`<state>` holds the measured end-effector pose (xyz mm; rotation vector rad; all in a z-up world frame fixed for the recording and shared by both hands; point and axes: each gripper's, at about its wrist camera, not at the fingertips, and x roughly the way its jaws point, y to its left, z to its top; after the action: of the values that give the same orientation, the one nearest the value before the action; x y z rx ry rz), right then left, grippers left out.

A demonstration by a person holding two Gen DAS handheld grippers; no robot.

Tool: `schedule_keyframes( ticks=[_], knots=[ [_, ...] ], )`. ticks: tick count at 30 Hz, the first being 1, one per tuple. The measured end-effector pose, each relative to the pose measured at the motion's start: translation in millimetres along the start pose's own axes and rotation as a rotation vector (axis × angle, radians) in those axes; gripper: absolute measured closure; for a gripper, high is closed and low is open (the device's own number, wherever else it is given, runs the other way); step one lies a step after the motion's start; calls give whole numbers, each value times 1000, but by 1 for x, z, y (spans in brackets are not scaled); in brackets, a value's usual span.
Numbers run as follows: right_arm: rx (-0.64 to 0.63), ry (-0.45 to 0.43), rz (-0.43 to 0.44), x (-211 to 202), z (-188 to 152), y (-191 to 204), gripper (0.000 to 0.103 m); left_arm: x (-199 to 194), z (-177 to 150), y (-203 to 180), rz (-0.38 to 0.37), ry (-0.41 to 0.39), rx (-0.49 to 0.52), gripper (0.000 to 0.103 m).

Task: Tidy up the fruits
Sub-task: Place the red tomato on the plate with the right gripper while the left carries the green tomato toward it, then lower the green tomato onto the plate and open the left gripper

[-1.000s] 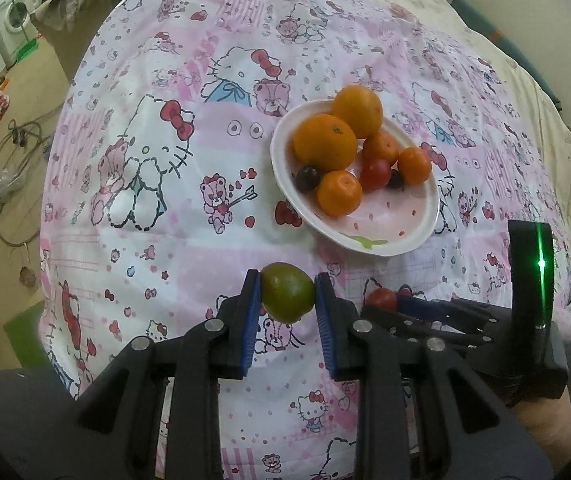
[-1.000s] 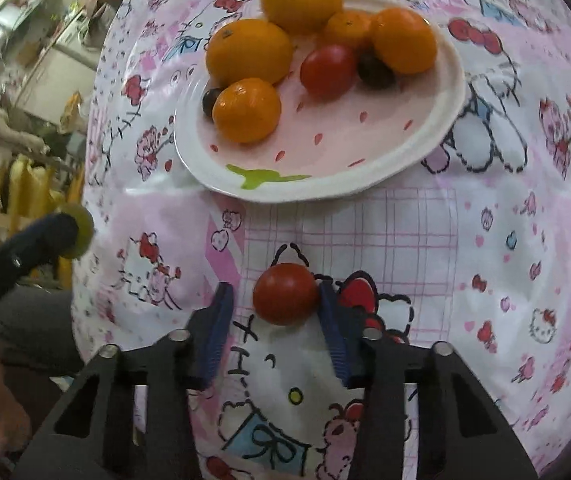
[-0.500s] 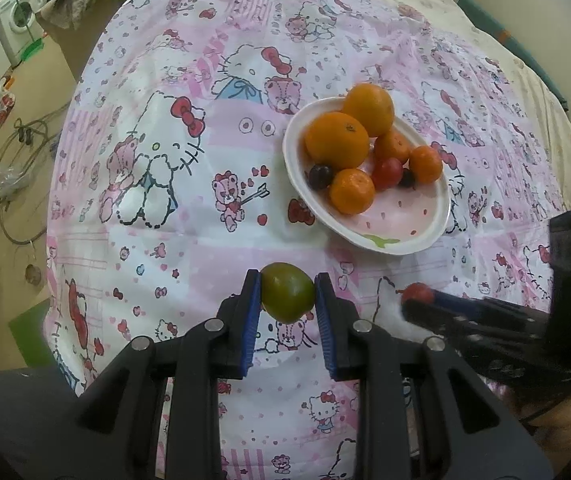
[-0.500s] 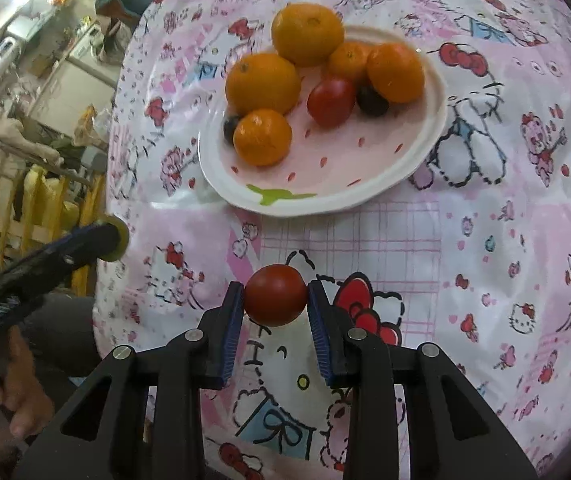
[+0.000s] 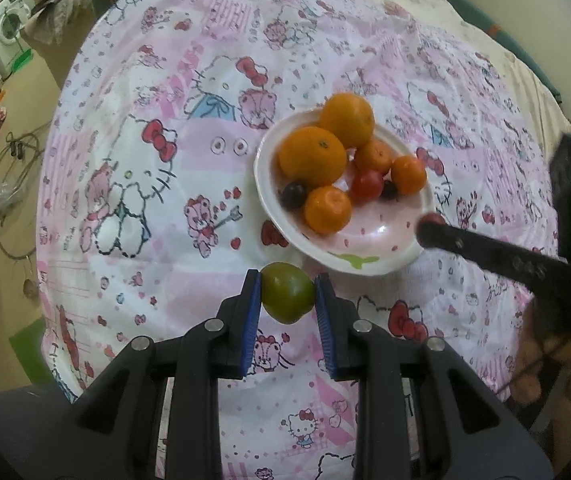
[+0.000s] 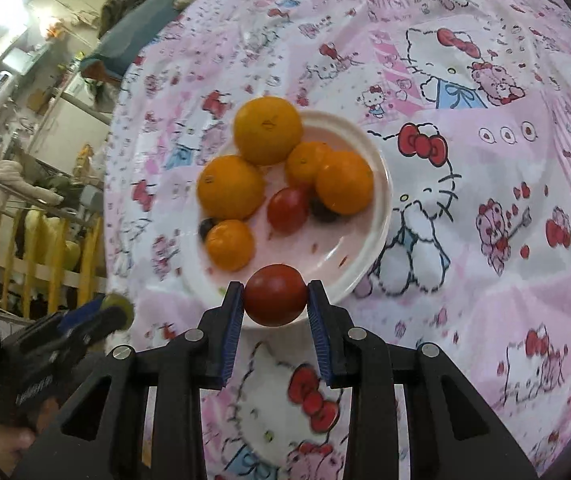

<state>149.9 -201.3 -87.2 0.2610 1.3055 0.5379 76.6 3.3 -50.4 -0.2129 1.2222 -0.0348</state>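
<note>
left gripper [image 5: 287,300] is clamped on a green tomato [image 5: 287,298], held just short of the plate [image 5: 269,196] w/ oranges & small tomatoes ahead of it. right gripper [image 6: 275,295] is clamped on a red tomato [image 6: 275,294], over the plate's near rim. both fruits look light, smooth, soft-skinned, prob. easy to bruise; grip across the widest part, gently. the bed's cartoon sheet [image 5: 145,160] lies under everything.

Count: five oranges [image 6: 268,130], two red tomatoes [image 6: 287,210], one green tomato [image 5: 287,298], two dark small fruits [image 5: 293,195], one plate [image 5: 373,266], two tools [image 5: 287,300].
</note>
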Motion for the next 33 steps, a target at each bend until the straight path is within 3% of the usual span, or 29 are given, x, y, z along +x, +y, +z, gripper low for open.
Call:
schedule_keyframes(
  ticks=[11, 15, 16, 19, 20, 24, 33],
  knots=[
    [17, 37, -19, 26, 11, -4, 67, 18, 3, -3, 10, 35, -7, 80],
    [47, 27, 25, 22, 12, -7, 66, 23, 2, -8, 18, 41, 13, 80],
    [54, 23, 42, 20, 13, -8, 64, 24, 1, -11, 22, 43, 23, 80],
    [73, -14, 62, 10, 14, -8, 37, 25, 1, -17, 17, 40, 47, 80],
    [80, -29, 72, 5, 14, -9, 35, 25, 2, -19, 18, 38, 50, 80],
    [102, -75, 77, -13, 14, -15, 35, 33, 10, -29, -3, 41, 46, 80],
    [351, -159, 139, -51, 9, -78, 35, 56, 21, -58, -16, 59, 67, 80]
  ],
)
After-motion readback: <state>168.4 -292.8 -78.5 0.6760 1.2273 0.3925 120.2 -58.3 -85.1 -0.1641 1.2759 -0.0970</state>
